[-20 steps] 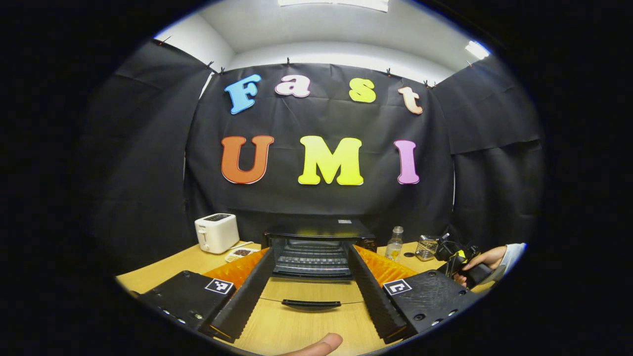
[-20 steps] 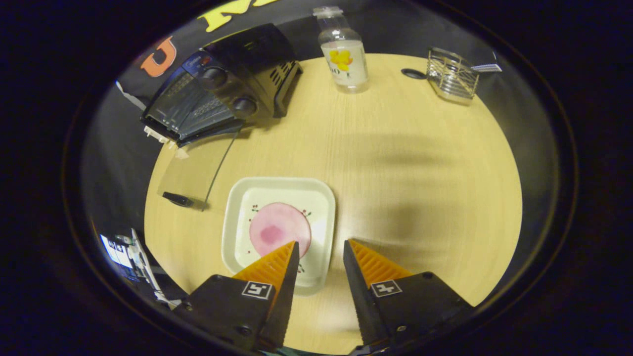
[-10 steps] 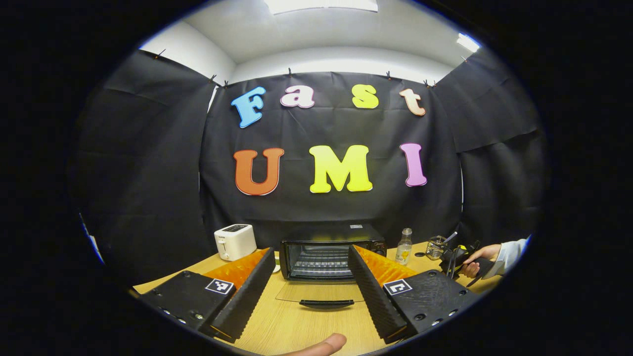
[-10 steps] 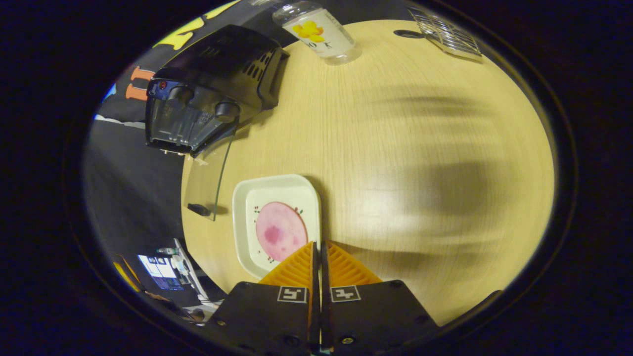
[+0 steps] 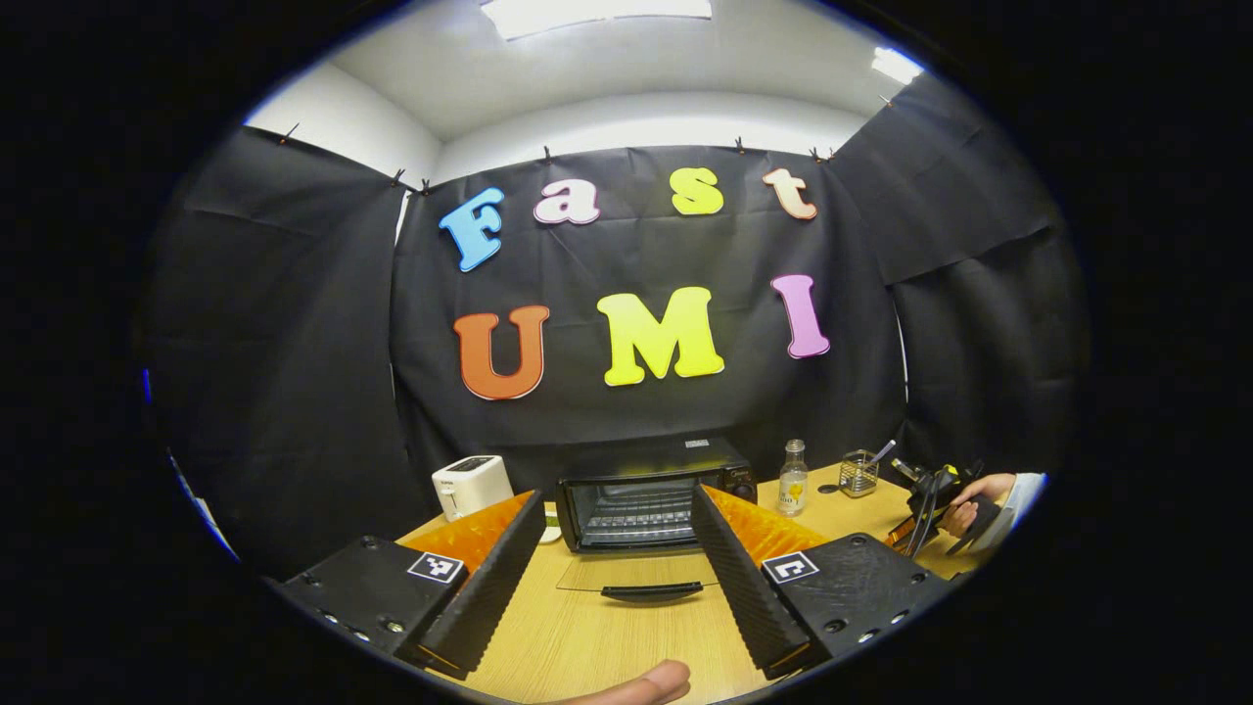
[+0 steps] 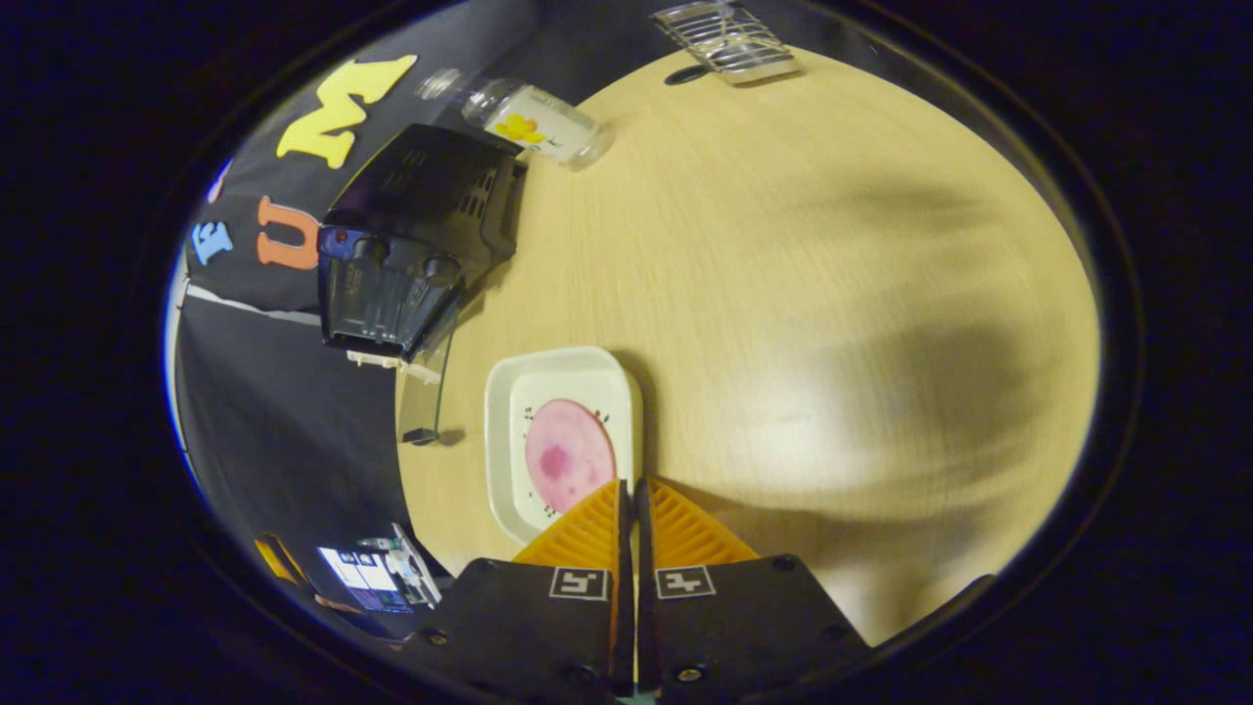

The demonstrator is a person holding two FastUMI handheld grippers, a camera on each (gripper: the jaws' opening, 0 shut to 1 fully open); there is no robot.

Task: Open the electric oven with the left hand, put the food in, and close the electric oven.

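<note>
The black electric oven (image 5: 651,490) stands at the back of the wooden table (image 5: 587,646). Its glass door (image 5: 636,573) lies flat open, handle toward me. My left gripper (image 5: 617,493) is open, well back from the door, nothing between its fingers. In the right gripper view the oven (image 6: 416,235) is at the upper left with its door (image 6: 431,377) down. A white square plate (image 6: 563,441) carries a pink round slice of food (image 6: 570,457). My right gripper (image 6: 629,487) is shut on the plate's right rim. A hand holds the right gripper (image 5: 930,499) at the far right.
A white toaster (image 5: 472,485) stands left of the oven. A small bottle (image 5: 791,480) and a wire holder (image 5: 859,472) stand to its right, bottle (image 6: 533,117) and holder (image 6: 729,39) at the table's far side. A thumb (image 5: 646,681) shows at the bottom edge.
The right gripper went from open beside the plate to shut on its rim, and its view has risen and turned. The left gripper drew back from the oven.
</note>
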